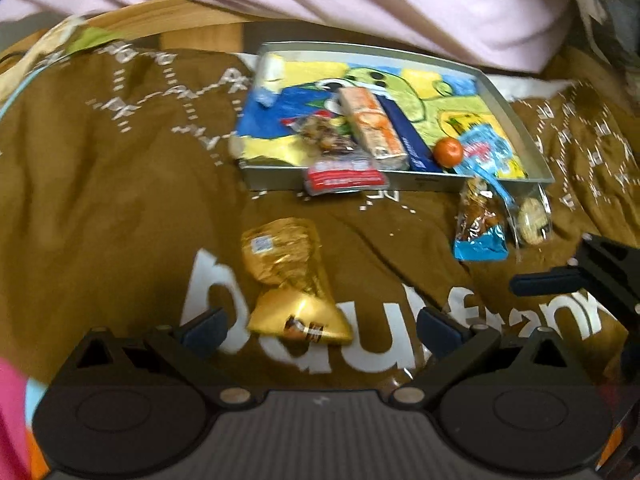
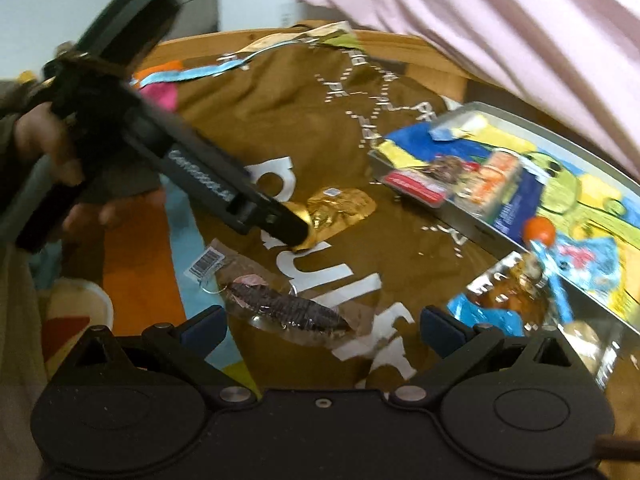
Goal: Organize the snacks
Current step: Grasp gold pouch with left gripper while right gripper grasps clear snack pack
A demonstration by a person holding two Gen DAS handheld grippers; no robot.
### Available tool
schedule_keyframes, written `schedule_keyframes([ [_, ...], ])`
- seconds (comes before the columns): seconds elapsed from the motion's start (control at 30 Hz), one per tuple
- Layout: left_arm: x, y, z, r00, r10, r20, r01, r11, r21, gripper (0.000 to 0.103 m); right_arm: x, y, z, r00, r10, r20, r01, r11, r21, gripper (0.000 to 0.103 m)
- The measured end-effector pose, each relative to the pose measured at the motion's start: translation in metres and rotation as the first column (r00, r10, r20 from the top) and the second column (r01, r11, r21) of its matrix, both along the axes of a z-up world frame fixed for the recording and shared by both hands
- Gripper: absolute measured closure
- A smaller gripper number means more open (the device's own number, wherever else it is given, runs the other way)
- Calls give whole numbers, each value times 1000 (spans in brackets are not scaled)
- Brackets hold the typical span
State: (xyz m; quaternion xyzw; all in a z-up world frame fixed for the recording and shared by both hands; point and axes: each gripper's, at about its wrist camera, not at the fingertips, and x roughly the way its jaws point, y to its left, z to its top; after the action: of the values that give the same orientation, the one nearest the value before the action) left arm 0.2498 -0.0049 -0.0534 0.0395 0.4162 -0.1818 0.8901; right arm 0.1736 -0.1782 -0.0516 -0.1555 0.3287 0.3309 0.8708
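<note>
A gold foil snack pack (image 1: pixel 288 276) lies on the brown cloth just ahead of my open left gripper (image 1: pixel 320 330), between its fingers. In the right wrist view the left gripper's fingers (image 2: pixel 288 226) reach the same gold pack (image 2: pixel 340 210). My open right gripper (image 2: pixel 320 330) hovers over a clear wrapper with a dark snack (image 2: pixel 288 310). A grey tray (image 1: pixel 276 182) with a bright picture lining holds an orange box (image 1: pixel 372 128), a red pack (image 1: pixel 344 174), a tangerine (image 1: pixel 449 151) and other snacks. The tray also shows in the right wrist view (image 2: pixel 456 216).
A blue-ended snack bag (image 1: pixel 478 224) and a bagged cookie (image 1: pixel 532 220) lie in front of the tray's right corner. The brown cloth (image 1: pixel 100 200) bears white lettering. Pink bedding (image 1: pixel 360 4) and a wooden edge (image 1: pixel 192 20) lie behind. The right gripper's finger (image 1: pixel 560 280) enters at right.
</note>
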Motion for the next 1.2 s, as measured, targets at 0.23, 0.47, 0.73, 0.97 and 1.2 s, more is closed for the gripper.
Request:
schedule_keyframes([
  [0.23, 22, -9, -13, 998, -69, -5, 69, 997, 36, 6, 11, 13, -15, 991, 135, 0, -135, 990, -49, 13],
  [0.47, 43, -11, -25, 996, -70, -55, 73, 996, 57, 17, 24, 21, -28, 981, 188, -47, -190, 980, -55, 15],
  [0.73, 49, -1, -24, 997, -7, -80, 10, 999, 40, 43, 31, 25, -29, 977, 204, -65, -208, 977, -53, 35],
  [0.97, 51, 8, -20, 992, 30, -119, -30, 1000, -2, 49, 17, 12, -15, 984, 166, -65, -173, 977, -121, 75],
  [1.2, 48, 12, -18, 987, 62, -145, -65, 998, -16, 49, -3, 5, -14, 998, 67, 21, -62, 982, -179, 52],
])
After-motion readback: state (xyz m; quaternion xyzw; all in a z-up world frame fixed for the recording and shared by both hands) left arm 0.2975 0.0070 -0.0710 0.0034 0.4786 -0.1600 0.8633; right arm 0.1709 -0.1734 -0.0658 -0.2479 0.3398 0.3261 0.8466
